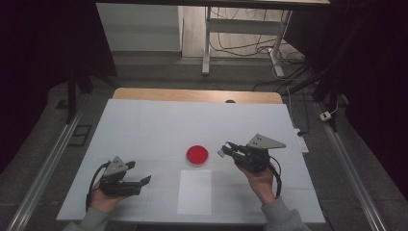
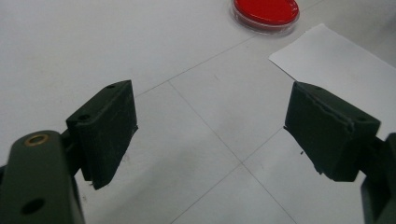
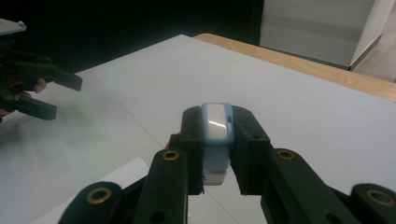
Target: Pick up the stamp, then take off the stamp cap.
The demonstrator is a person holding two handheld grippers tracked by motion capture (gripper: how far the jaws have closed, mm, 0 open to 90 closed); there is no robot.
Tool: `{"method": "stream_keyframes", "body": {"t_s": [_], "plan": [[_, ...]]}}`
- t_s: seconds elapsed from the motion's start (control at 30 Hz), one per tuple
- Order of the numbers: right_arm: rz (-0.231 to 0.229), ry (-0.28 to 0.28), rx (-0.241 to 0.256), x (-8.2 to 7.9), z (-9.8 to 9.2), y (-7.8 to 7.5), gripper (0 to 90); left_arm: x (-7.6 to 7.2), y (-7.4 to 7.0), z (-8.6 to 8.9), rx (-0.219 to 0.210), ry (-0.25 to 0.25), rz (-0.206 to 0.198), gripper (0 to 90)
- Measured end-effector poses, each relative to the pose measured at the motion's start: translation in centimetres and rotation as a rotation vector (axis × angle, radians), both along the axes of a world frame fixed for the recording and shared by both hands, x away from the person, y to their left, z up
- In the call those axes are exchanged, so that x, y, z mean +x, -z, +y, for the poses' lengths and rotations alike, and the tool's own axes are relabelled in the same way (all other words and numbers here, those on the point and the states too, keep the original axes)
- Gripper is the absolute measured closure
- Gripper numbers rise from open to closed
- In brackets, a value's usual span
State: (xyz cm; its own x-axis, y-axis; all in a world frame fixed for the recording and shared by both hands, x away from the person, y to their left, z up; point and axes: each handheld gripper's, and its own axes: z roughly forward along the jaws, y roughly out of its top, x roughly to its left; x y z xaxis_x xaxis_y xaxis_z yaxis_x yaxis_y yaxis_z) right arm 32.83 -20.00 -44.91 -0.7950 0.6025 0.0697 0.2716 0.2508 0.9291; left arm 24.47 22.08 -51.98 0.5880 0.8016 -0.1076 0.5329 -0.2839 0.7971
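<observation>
Over the right half of the white table [image 1: 144, 125], the right gripper [image 1: 225, 150] is held raised by a hand [image 1: 260, 180] whose forearm enters from the bottom edge, with the jaws pointed left toward the table's middle. A small white and pale-blue object [image 3: 215, 135] is clamped between the jaws, standing upright with its glossy rounded top just above the jaw tips; what exactly it is cannot be told. In the high view this object [image 1: 222, 152] is seen just right of a red-filled round dish [image 1: 197, 155], near it but not touching. A white sheet of paper [image 1: 195, 191] lies flat just in front of the dish. At the left near corner, the left gripper [image 1: 143, 181] is held low by the other hand [image 1: 103, 197], its jaws aimed right toward the paper. Its jaws are spread wide with nothing between them, and bare table is seen through the gap, the dish [image 2: 266, 11] and the paper [image 2: 336, 60] lying well beyond them.
</observation>
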Motion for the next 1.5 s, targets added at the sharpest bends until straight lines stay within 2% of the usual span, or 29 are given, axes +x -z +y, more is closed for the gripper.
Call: {"method": "stream_keyframes", "body": {"t_s": [0.13, 0.3, 0.6, 0.97, 1.1, 1.5], "plan": [[-0.009, -0.013, 0.008, -0.4, 0.4, -0.1, 75.2, 0.0, 0.0, 0.0, 0.003, 0.0, 0.0, 17.3], [0.009, -0.034, 0.036, -1.0, 0.9, 0.1, 75.2, 0.0, 0.1, 0.0, 0.003, 0.0, 0.0, 17.3], [0.007, -0.073, 0.022, -2.1, 1.8, 0.2, 75.2, -0.1, 0.1, 0.0, 0.002, -0.003, -0.001, 17.3], [0.039, -0.104, 0.044, -2.8, 2.3, 0.5, 75.2, -0.1, 0.1, 0.0, 0.005, -0.001, 0.001, 17.4], [0.038, -0.12, 0.035, -3.1, 2.8, 0.6, 75.2, -0.1, 0.1, 0.0, 0.007, 0.0, 0.002, 17.3], [0.035, -0.12, 0.025, -3.0, 2.8, 0.7, 75.2, 0.0, 0.2, 0.1, 0.004, -0.005, 0.003, 17.3]]}}
